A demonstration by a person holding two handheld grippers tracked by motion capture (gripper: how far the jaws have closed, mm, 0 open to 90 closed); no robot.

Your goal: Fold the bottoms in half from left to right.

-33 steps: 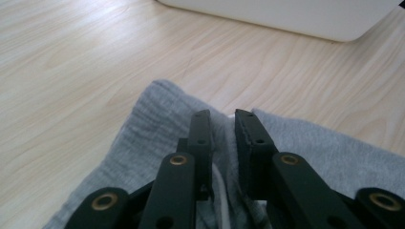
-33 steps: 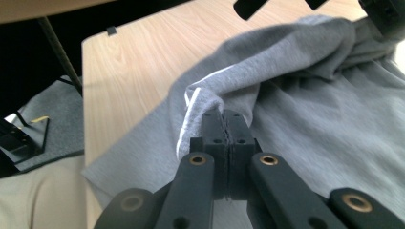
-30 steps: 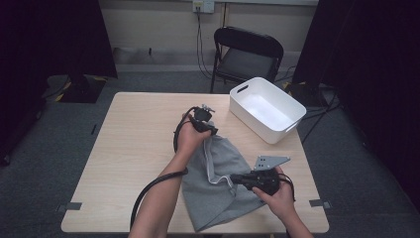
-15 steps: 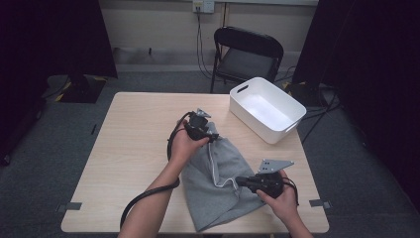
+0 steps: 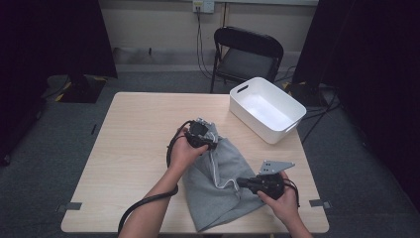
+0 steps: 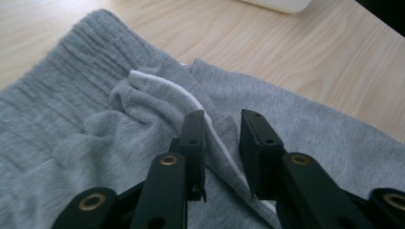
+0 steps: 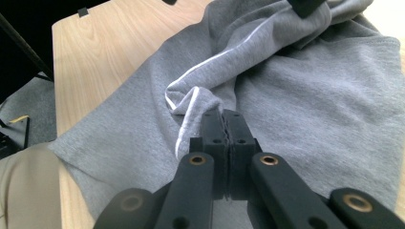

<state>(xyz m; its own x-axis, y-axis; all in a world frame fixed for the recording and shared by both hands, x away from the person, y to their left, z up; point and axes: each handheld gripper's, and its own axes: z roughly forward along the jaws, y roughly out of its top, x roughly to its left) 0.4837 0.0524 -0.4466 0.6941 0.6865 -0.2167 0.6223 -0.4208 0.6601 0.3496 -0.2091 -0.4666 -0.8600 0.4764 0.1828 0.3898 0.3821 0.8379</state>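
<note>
On the counter (image 5: 133, 144), a grey garment (image 5: 223, 186) with a white stripe lies spread and rumpled, near the white bin (image 5: 267, 109) that stands at the counter's far right corner. Nearest that bin, at the garment's far end, the left tongs (image 5: 205, 135) hang over the cloth; the left gripper view shows their jaws parted, a raised fold with the white stripe (image 6: 191, 102) running between them, and the ribbed waistband (image 6: 71, 71) off to one side. Farther from the bin, at the garment's right edge, the right tongs (image 5: 241, 182) have their jaws pressed together on a pinch of grey cloth beside the stripe, as the right gripper view (image 7: 223, 125) shows. Beyond the bin, a black folding chair (image 5: 247, 54) stands on the grey floor.
</note>
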